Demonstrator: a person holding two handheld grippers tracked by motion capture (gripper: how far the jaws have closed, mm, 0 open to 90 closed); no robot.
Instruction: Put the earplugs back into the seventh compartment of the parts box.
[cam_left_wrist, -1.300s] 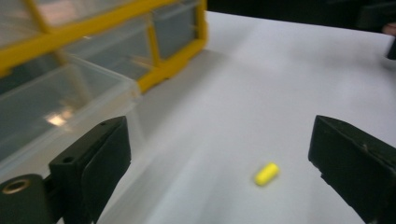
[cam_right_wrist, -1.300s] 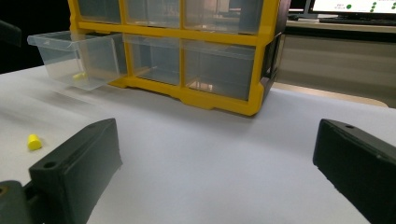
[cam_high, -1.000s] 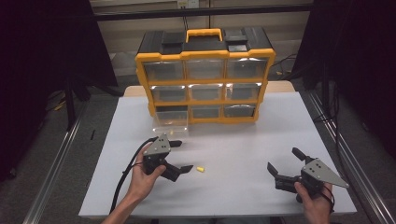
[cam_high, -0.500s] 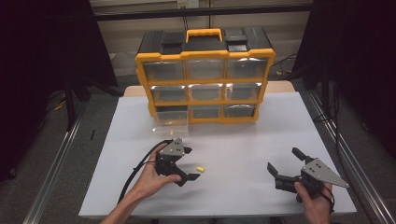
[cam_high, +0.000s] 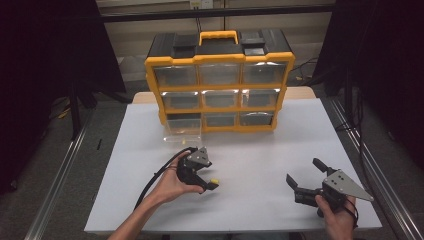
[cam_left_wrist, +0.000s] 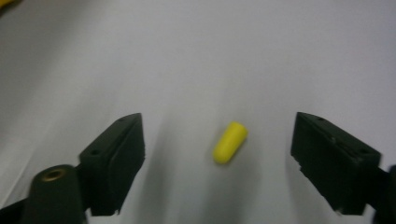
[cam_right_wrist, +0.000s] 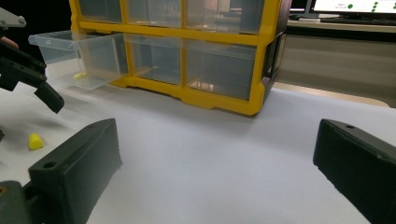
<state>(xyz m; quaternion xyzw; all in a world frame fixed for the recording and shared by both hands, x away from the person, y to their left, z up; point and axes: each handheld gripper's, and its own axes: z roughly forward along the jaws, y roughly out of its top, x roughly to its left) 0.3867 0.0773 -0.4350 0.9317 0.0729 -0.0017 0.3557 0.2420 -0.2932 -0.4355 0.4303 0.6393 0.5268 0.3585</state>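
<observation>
The left claw (cam_left_wrist: 219, 154) has just been narrowing, jaws apart either side of the yellow earplug (cam_left_wrist: 229, 142), not touching it, on the white surface (cam_high: 260, 150). At four o'clock, the right claw (cam_high: 306, 176) rests released.

Drawer cabinet (cam_high: 220, 80) sits at the table's (cam_high: 250, 145) far edge, centred. Its bottom-left drawer (cam_high: 183, 131) is pulled out over the table. Earplug (cam_high: 214, 182) lies on the table nearer the person, left of centre, between the left gripper's (cam_high: 204, 179) jaws (not touching either). Right gripper (cam_high: 304, 179) sits well apart, near-right.
</observation>
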